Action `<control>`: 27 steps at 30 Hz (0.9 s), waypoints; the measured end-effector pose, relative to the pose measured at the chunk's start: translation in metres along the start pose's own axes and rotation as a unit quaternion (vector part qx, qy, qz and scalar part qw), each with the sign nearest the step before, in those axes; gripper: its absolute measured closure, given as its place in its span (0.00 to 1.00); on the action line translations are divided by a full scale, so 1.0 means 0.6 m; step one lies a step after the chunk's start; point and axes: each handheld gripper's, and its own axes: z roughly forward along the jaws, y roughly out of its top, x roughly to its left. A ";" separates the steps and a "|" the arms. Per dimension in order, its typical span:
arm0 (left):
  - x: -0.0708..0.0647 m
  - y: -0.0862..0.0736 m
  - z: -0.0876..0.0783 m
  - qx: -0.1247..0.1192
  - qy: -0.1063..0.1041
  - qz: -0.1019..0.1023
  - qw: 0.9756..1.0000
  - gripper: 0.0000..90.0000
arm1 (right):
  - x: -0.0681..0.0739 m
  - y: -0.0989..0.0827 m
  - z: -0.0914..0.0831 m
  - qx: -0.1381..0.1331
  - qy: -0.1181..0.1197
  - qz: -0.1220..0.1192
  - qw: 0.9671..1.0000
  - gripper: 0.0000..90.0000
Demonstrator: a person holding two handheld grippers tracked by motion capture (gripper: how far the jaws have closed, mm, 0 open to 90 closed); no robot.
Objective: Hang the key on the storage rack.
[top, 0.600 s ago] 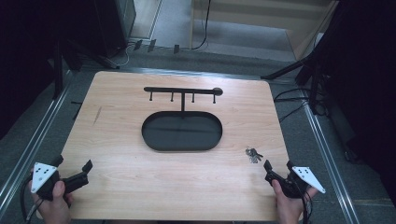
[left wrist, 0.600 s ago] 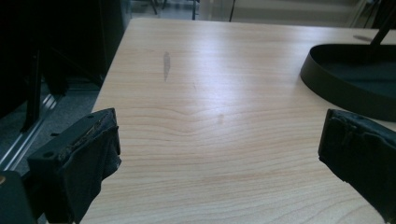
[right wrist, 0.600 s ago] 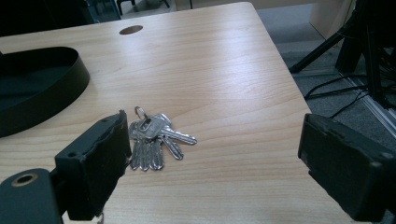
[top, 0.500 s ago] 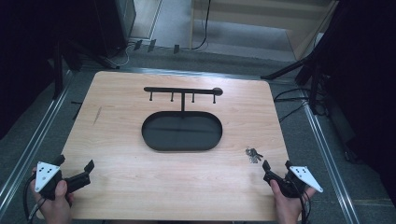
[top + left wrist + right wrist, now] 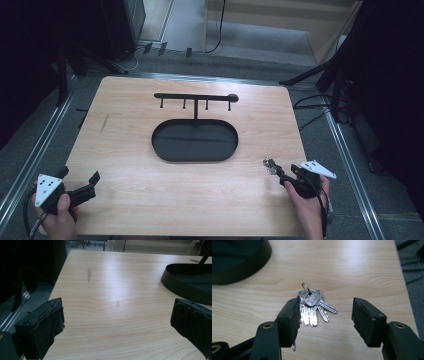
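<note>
Right tongs half open around keys lying on the surface, one pad just beside them; left tongs wide, empty

The high view looked down on the whole surface; both claw views sat low, sharing the black tray edge

A: Where is there room around the black oval tray?

B: Left and near side of it, the wooden surface lies bare.

A: And what blocks?

B: Behind the tray stands a hook rack; off its near right corner lie keys, with bare wood around them.
</note>
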 end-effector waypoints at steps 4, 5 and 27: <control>0.002 0.001 0.001 0.003 -0.005 -0.006 1.000 0.00 | 0.013 0.060 0.018 0.105 -0.021 -0.009 0.994 0.52; 0.002 0.001 0.001 0.003 -0.005 -0.006 1.000 0.00 | 0.013 0.060 0.018 0.105 -0.021 -0.009 0.994 0.52; 0.004 0.002 0.003 0.005 -0.008 -0.011 1.000 0.05 | 0.035 0.121 0.134 0.353 -0.013 -0.080 0.932 0.56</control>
